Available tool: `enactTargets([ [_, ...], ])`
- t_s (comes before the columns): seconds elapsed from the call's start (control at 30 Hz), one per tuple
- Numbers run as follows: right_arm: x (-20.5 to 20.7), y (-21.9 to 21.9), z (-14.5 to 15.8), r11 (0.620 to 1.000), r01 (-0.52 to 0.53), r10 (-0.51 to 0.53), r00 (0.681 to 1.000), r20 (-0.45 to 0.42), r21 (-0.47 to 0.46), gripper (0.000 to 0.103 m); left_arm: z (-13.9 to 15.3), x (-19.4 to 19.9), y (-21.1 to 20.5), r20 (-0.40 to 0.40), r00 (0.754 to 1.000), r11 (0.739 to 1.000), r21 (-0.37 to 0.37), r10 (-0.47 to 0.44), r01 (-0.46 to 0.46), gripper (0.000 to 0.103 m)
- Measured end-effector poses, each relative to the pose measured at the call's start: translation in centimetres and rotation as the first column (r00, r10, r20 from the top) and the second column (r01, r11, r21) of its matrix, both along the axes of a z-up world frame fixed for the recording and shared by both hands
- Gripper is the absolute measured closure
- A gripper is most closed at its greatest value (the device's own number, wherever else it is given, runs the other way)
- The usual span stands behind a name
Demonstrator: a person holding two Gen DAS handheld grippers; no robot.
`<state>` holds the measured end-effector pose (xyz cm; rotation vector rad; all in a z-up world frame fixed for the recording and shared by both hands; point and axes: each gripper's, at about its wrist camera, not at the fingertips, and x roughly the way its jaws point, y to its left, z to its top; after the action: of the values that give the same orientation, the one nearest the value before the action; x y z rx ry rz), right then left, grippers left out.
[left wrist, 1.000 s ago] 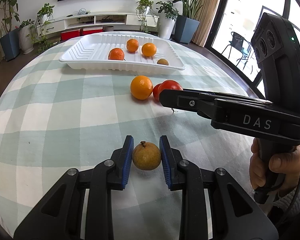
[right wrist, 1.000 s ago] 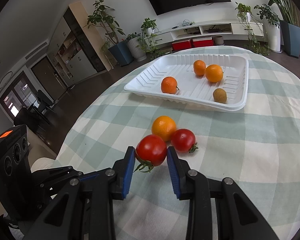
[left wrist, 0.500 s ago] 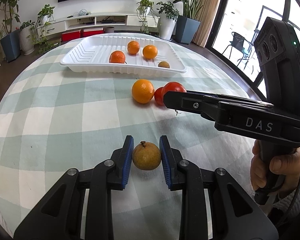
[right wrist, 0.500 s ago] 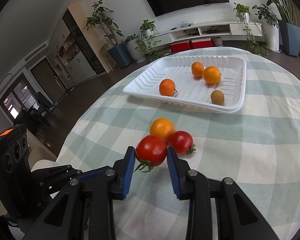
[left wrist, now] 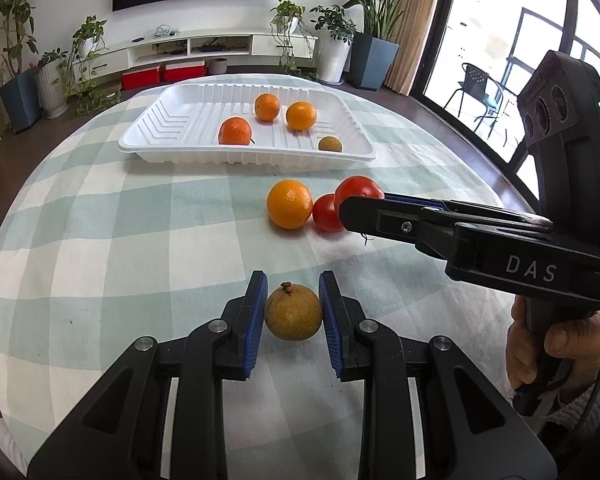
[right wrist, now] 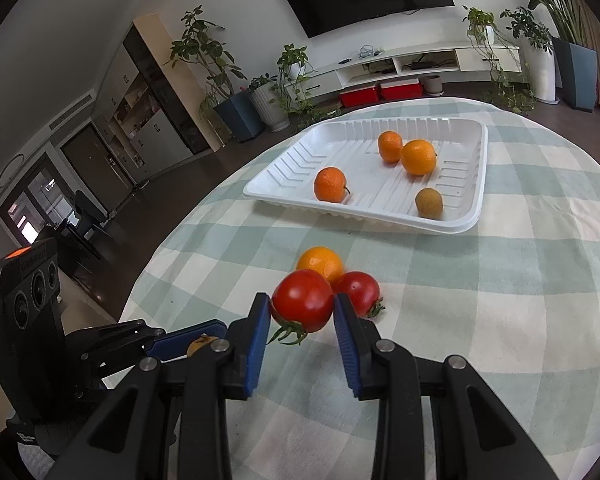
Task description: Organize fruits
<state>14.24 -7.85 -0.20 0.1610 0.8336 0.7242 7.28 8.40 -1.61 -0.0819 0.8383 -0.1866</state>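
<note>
My left gripper (left wrist: 293,306) is shut on a round brown fruit (left wrist: 293,314), its blue pads pressing both sides just over the checked tablecloth. The right gripper (right wrist: 302,310) is shut on a red tomato (right wrist: 302,300) held off the cloth, green stem hanging below. Seen from the left wrist, the right gripper (left wrist: 352,205) reaches in from the right with that tomato (left wrist: 358,188). A white ribbed tray (left wrist: 168,148) at the far side holds three oranges and a small brown fruit (left wrist: 330,144). An orange (left wrist: 289,204) and a second tomato (left wrist: 325,213) lie touching on the cloth.
The round table with its green-and-white cloth (left wrist: 100,248) drops off at left and right. A hand (left wrist: 556,352) grips the right tool's handle at the right edge. In the right wrist view the left gripper (right wrist: 196,346) sits low on the left. Plants and a TV shelf stand beyond.
Both grips are unchanged. In the left wrist view the tray and loose fruits have drifted a little down the picture as the left hand shifted slightly.
</note>
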Motion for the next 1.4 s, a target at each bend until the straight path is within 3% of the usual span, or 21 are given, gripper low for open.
enactTargets([
  [1.4,2.4,-2.5,1.9,0.998,0.055,-0.056,0.998,0.022,0.035,0.068,2.6,6.1,-0.3,0.033,0.999,0.999,0.006,-0.040,0.039,0.078],
])
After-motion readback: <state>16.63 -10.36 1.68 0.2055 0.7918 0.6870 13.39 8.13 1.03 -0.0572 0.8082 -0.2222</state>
